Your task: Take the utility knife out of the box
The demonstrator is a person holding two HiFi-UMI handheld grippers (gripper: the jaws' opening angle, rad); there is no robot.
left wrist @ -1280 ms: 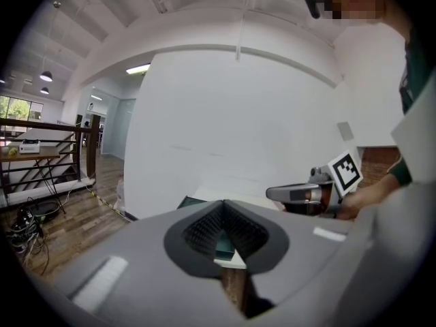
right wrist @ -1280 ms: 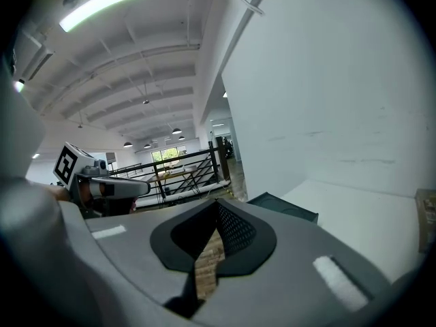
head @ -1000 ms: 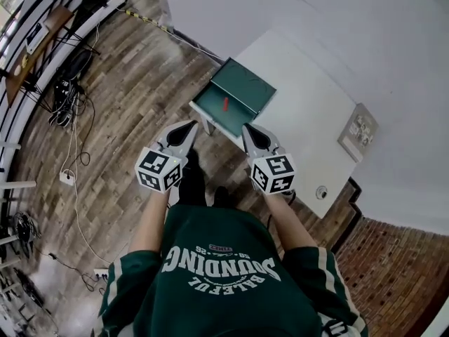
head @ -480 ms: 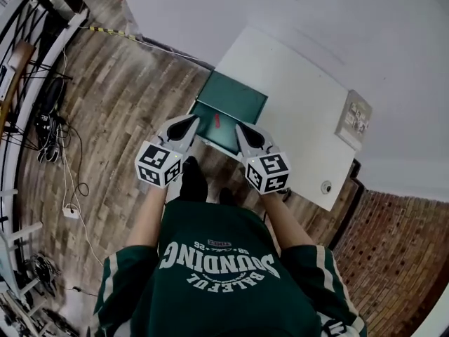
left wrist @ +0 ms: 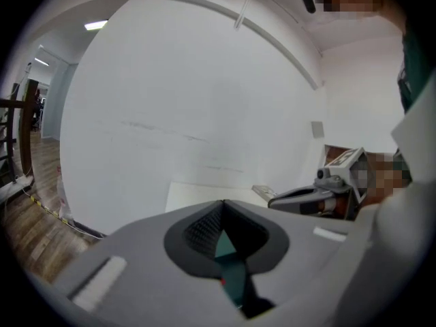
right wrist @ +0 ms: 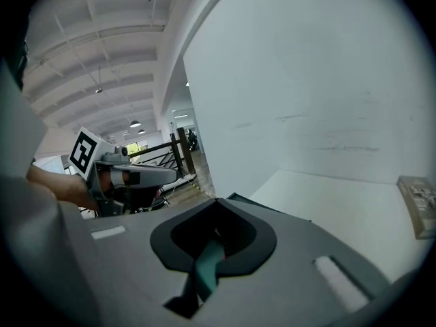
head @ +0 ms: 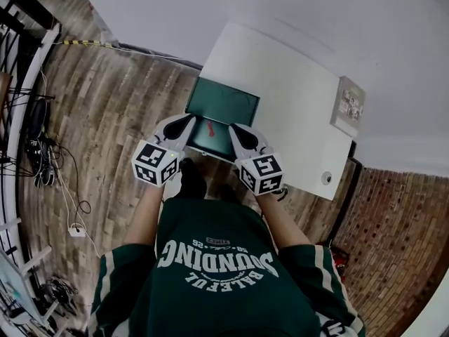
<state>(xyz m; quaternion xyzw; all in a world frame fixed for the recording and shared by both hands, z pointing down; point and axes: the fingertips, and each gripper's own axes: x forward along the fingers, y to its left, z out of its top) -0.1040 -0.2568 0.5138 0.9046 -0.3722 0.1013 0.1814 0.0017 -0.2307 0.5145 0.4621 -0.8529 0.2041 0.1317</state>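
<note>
Approach looks like the step in hand. Head view: the green box point(head: 224, 95) sits at the near corner of the white table point(head: 302, 111), with the red utility knife point(head: 208, 128) lying untouched on its floor. The left gripper point(head: 188, 120) and right gripper point(head: 235, 128) hover over its near edge, forearms outstretched, tips forward. Left gripper view: jaws pressed together tip to tip, holding nothing. Right gripper view: likewise closed and empty. Next, one gripper must part its jaws and dip onto the knife
</note>
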